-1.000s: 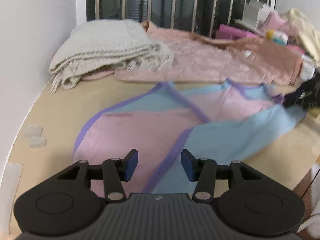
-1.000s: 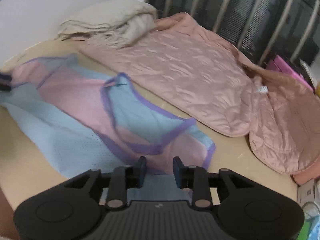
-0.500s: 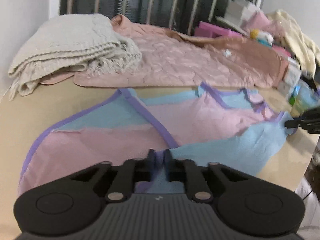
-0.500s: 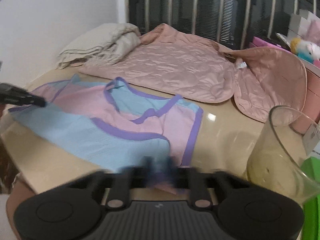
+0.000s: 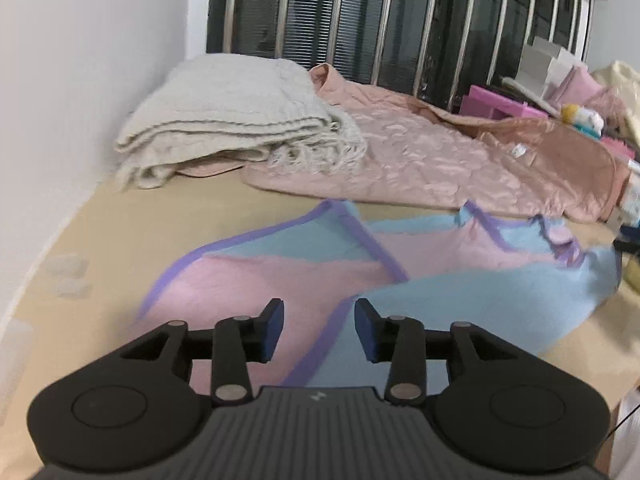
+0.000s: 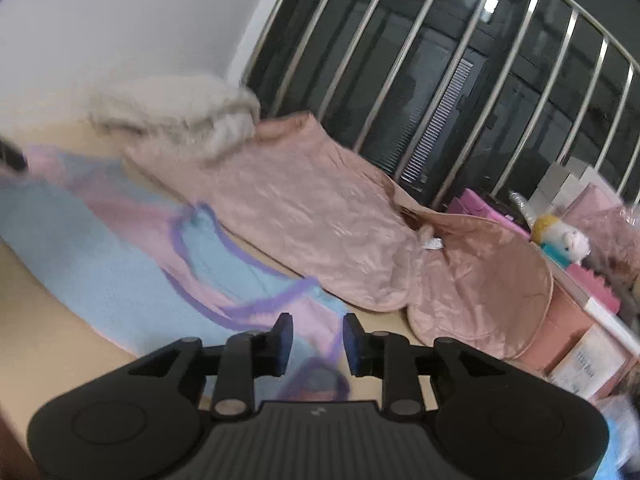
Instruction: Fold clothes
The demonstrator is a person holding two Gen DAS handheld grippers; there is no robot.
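A pink and light-blue garment with purple trim (image 5: 360,276) lies spread on the beige table, its blue part folded over the near side. It also shows in the right wrist view (image 6: 132,264). My left gripper (image 5: 319,330) is open and empty, just above the garment's near left part. My right gripper (image 6: 318,344) is open and empty over the garment's right end, with cloth lying below its fingers. The right gripper's tip (image 5: 628,245) shows at the garment's far right edge in the left wrist view.
A folded cream knitted blanket (image 5: 236,120) and a pink quilted jacket (image 5: 432,160) lie at the back of the table (image 5: 132,232). A barred window (image 5: 400,20) stands behind. Boxes, a plush toy (image 6: 564,240) and pink items crowd the right side.
Both grippers were shut on the garment's edge half a second ago and have now opened and let it go. The blue part now lies folded over the near side.
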